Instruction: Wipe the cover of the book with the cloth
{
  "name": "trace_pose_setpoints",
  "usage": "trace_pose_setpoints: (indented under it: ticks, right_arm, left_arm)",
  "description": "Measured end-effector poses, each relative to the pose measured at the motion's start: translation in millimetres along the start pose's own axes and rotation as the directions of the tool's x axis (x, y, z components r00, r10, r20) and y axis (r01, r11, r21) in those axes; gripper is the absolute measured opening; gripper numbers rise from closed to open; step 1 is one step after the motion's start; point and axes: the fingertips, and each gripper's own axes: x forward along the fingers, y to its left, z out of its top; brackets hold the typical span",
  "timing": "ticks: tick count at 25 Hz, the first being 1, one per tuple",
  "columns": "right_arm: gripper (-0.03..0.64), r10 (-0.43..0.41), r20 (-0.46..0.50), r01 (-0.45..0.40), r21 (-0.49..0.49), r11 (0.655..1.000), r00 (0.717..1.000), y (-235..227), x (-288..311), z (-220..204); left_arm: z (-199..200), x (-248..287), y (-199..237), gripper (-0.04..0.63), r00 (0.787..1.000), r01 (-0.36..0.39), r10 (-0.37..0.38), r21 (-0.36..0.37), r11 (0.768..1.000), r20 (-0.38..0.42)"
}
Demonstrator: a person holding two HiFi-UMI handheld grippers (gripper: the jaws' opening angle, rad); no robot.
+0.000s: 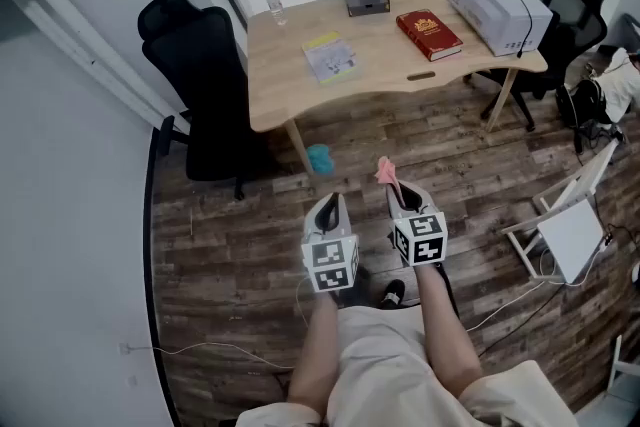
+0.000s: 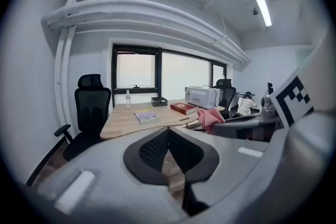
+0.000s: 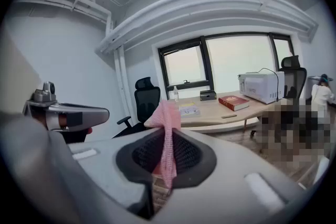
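Two steps are judged undone: approach and wiping. The left gripper (image 1: 329, 207) is held clenched, empty; the pink cloth (image 1: 385, 172) is pinched by the right gripper (image 1: 400, 200). The red book (image 1: 429, 34) is seen near the right edge of the table (image 1: 285, 65), well apart; the cloth should be carried there next.

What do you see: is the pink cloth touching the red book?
Apart. The head view shows the cloth pinched in the right gripper above the floor, short of the desk bearing the book.

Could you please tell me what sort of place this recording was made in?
Most likely a small office: a wooden desk with a black office chair beside it, and a white printer-like machine standing on the desk near a red book.
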Motion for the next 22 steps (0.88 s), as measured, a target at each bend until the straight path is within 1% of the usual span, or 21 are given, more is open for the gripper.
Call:
trace_pose_setpoints:
  ticks: [4,8,11,14,16,20,22]
  right_arm:
    - [0.032,0.012,0.009,-0.012,-0.003,1.000,1.000,-2,6,0]
    - [0.032,0.012,-0.015,-0.012,0.001,1.000,1.000,-10,9,-8]
    - [0.032,-0.031,-0.028,0.031,0.008,0.999,0.999,-28,16,-11]
    - [0.032,-0.056,-0.007,0.056,0.025,0.998,0.998,-45,25,-3]
    - [0.032,-0.033,0.007,0.033,0.028,0.999,0.999,-51,37,8]
    - [0.034,0.083,0.059,-0.084,0.015,0.996,0.995,-56,66,32]
    - [0.034,0.092,0.070,-0.094,0.032,0.995,0.993,-67,83,43]
  left_arm:
    - [-2,9,-1,0.006,1.000,0.003,-0.003,-0.002,1.000,-0.006]
    - [-3,16,-2,0.006,1.000,-0.012,0.012,-0.017,1.000,-0.016]
    - [-2,29,-5,0.006,1.000,-0.005,0.005,-0.027,1.000,-0.012]
    - [-4,46,-4,0.006,1.000,0.006,-0.007,-0.012,1.000,-0.024]
    - [-3,60,5,0.006,1.000,-0.007,0.006,-0.015,1.000,-0.031]
    - [9,91,34,0.006,1.000,-0.028,0.028,-0.079,0.997,0.003]
    - [17,107,53,0.006,0.999,-0.049,0.048,-0.092,0.995,-0.008]
